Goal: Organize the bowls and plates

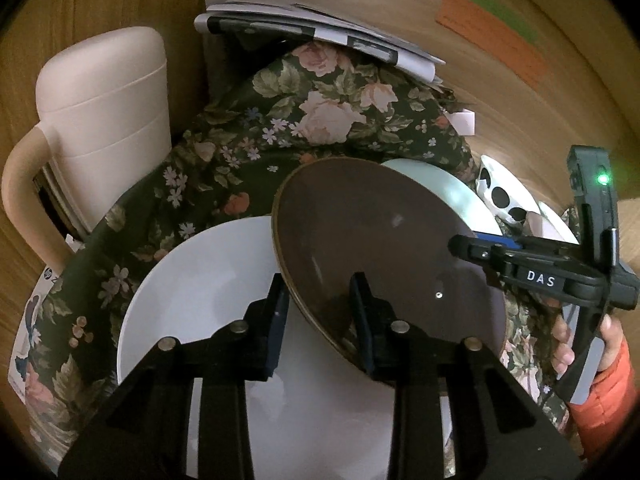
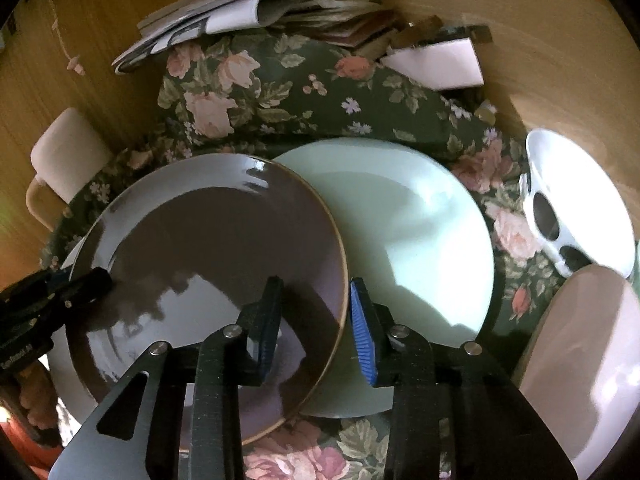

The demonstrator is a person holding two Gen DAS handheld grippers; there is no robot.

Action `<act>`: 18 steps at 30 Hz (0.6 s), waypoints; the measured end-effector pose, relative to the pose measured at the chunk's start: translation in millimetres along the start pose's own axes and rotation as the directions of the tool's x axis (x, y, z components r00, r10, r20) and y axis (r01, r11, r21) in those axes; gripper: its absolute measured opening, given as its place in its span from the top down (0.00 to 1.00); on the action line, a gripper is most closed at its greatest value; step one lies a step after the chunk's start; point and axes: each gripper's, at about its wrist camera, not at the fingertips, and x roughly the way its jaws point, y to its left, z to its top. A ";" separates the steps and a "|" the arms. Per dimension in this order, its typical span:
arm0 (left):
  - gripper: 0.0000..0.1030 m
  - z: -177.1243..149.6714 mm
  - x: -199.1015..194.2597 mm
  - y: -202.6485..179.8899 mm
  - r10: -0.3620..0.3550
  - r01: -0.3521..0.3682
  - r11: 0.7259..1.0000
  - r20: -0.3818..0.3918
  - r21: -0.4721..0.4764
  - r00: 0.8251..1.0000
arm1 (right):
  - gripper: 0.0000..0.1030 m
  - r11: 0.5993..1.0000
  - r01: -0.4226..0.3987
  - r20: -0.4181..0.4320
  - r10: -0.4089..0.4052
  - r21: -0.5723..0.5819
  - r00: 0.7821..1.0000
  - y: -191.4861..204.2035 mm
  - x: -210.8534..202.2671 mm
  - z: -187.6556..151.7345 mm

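A brown plate (image 1: 376,248) is tilted above a white plate (image 1: 208,280). My left gripper (image 1: 320,304) straddles the brown plate's near rim, one finger on each side, jaws still apart. My right gripper (image 2: 316,308) straddles the opposite rim of the same brown plate (image 2: 208,264), jaws apart too. It shows at the right of the left wrist view (image 1: 520,256). A pale green plate (image 2: 408,232) lies partly under the brown one. A white bowl with black spots (image 2: 576,200) and a pinkish bowl (image 2: 580,360) sit at the right.
Everything rests on a dark floral cloth (image 1: 280,128). A cream jug with a handle (image 1: 100,120) stands at the left. A pile of papers and magazines (image 1: 300,28) lies at the back against the wooden wall (image 1: 520,100).
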 end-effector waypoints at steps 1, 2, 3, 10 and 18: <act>0.69 -0.2 -0.6 -0.8 -0.003 0.003 1.000 0.003 0.001 1.000 | 0.70 1.000 -0.018 -0.004 0.018 0.018 1.000 -3.0 1.9 -0.6; 0.69 -0.5 -0.7 -1.3 -0.006 0.006 1.000 0.006 0.004 1.000 | 0.70 0.999 -0.034 -0.006 0.034 0.033 0.999 -6.2 2.3 -1.6; 0.69 -0.7 -0.4 -2.1 -0.007 0.007 1.000 0.006 0.006 1.000 | 0.70 0.999 -0.038 -0.004 0.038 0.036 0.999 -6.2 2.1 -2.1; 0.69 -1.5 3.9 -6.9 0.004 -0.004 1.000 -0.001 0.009 1.000 | 0.70 1.000 -0.023 0.015 0.023 0.020 1.000 0.6 -6.5 -3.3; 0.67 -3.5 -0.3 -0.3 0.019 -0.019 1.000 -0.009 -0.016 1.000 | 0.70 0.999 -0.036 0.042 0.035 0.013 0.999 11.9 -20.2 -9.5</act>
